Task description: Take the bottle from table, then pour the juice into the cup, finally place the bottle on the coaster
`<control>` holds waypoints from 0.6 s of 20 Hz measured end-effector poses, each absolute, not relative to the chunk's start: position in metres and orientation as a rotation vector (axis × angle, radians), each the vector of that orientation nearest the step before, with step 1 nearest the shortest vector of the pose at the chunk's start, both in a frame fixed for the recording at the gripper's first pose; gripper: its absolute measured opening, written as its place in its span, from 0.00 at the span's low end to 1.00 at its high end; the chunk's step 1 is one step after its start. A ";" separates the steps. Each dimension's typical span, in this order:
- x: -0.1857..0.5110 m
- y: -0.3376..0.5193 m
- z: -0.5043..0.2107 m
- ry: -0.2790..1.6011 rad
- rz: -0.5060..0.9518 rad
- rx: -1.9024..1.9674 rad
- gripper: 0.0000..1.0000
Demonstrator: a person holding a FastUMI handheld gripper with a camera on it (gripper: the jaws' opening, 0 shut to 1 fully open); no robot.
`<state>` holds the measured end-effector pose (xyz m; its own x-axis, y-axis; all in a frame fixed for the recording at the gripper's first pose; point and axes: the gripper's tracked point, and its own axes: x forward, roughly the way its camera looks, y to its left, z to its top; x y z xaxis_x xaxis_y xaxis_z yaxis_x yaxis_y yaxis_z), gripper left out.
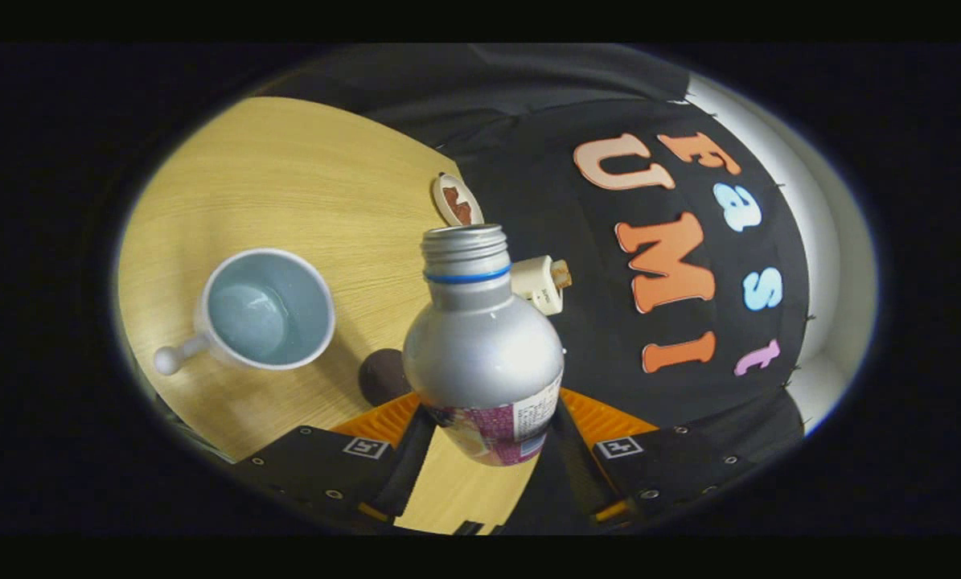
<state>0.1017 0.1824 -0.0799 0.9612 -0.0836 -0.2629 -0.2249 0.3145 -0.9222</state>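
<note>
tool (488,426) clamped on bottle (484,354) | wooden table (303,185) carries cup (267,310), coaster (456,201) | black cloth wall behind

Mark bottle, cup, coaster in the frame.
bottle (480,354): gripper view, silver shoulder, between the claw fingers.
cup (267,310): gripper view, inner bottom.
coaster (456,201): gripper view, its patterned top face.
</note>
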 end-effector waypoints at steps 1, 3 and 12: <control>0.105 0.176 -0.083 0.299 0.089 -1.208 0.79; 0.108 0.164 -0.085 0.318 0.060 -1.137 0.79; 0.117 0.157 -0.101 0.347 0.127 -0.606 0.79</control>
